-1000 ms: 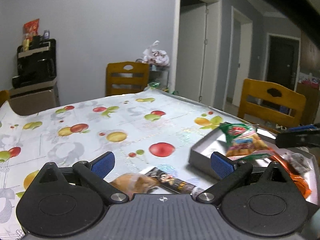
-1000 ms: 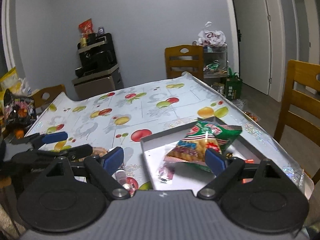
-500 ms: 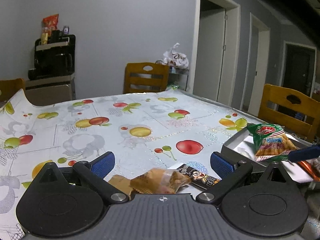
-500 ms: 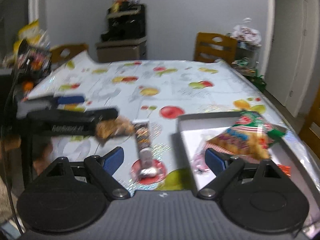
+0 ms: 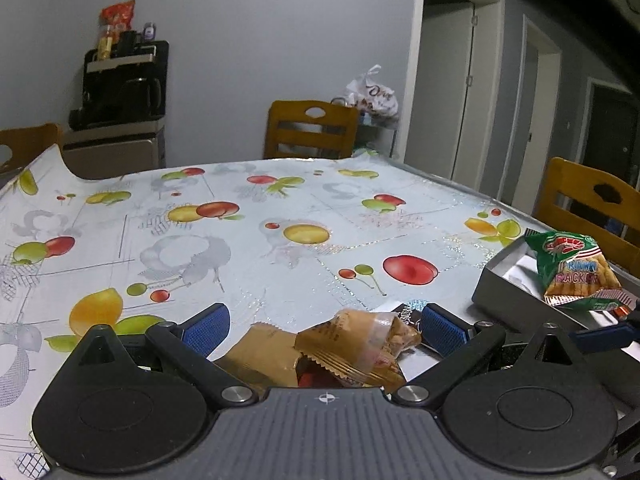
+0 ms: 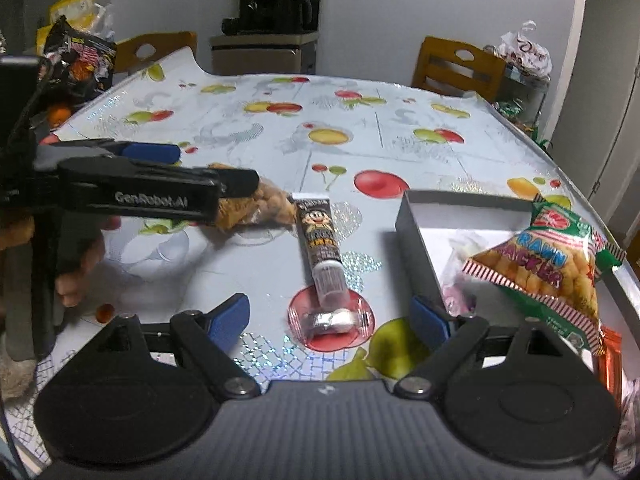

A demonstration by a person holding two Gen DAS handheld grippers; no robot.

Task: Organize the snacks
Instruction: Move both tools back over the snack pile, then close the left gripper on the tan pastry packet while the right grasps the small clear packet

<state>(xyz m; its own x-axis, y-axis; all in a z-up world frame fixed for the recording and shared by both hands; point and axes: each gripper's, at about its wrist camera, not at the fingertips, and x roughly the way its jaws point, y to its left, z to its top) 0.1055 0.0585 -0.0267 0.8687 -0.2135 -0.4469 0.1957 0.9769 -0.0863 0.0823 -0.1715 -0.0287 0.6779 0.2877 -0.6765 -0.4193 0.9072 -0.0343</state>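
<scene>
**Both claws lined up on snacks beside the tray**

The right gripper (image 6: pixel 328 318) stands released, jaws wide and empty, pointing down at the long snack tube (image 6: pixel 322 254) that lies flat on the tablecloth (image 6: pixel 360 120) between its blue pads, not touched by either. The spread looks chosen to straddle the tube across its narrow width, so a squeeze would catch it cleanly.

The left gripper (image 5: pixel 324 326) is likewise released, its pads either side of two brown snack packets (image 5: pixel 320 350) that lie partly overlapped and just beside the tube's far end. The pads do not press on them as far as can be seen.

Right of the tube sits the grey tray (image 6: pixel 416 236), near the table's right edge, its near wall just beside the right pad. A green prawn cracker bag (image 6: pixel 548 260) rests tilted inside it with other small wrappers beneath. Judging from this, the tray is the collecting place and the loose tube and packets remain to go in.
</scene>
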